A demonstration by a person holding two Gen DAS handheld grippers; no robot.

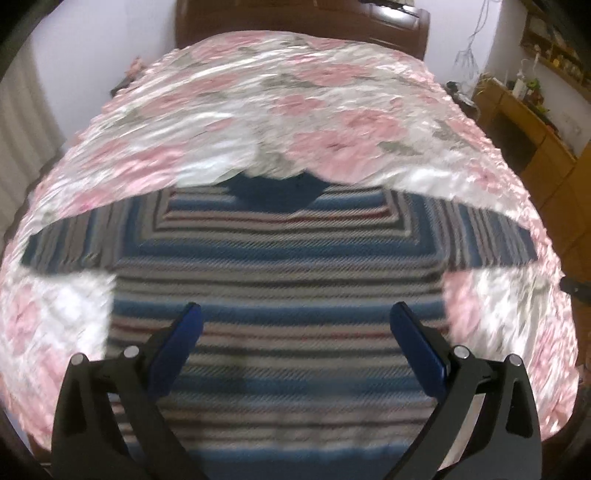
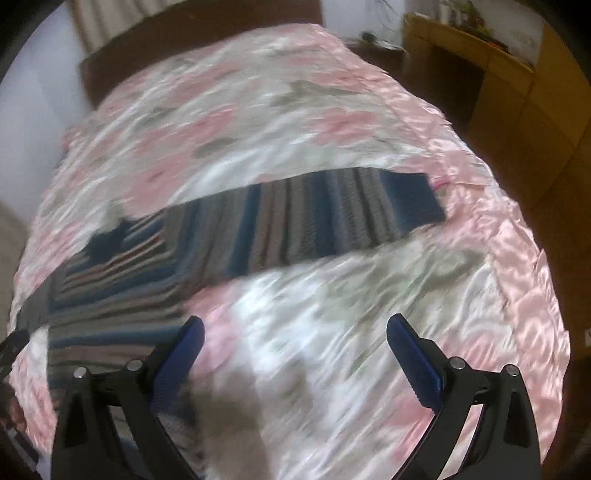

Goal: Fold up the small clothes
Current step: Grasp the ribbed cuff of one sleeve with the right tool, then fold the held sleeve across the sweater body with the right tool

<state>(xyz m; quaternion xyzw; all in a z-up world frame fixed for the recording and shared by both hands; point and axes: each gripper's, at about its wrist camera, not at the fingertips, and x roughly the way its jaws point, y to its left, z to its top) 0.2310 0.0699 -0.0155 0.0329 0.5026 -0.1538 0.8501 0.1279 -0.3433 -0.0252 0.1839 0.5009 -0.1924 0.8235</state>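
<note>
A small striped sweater (image 1: 280,258), blue, grey, white and red with a dark blue collar, lies flat on the bed with both sleeves spread sideways. My left gripper (image 1: 295,314) hovers open over the sweater's lower body, nothing between its blue pads. In the right wrist view the sweater (image 2: 155,266) lies to the left, and its right sleeve (image 2: 314,221) stretches toward the bed's right edge. My right gripper (image 2: 295,325) is open above the bare bedspread, below that sleeve and right of the sweater's body. Both views are motion-blurred.
The pink, white and grey floral satin bedspread (image 1: 295,103) covers the whole bed. A dark wooden headboard (image 1: 303,22) stands at the far end. A wooden desk and shelves (image 1: 524,122) stand to the right of the bed, also the desk (image 2: 480,74).
</note>
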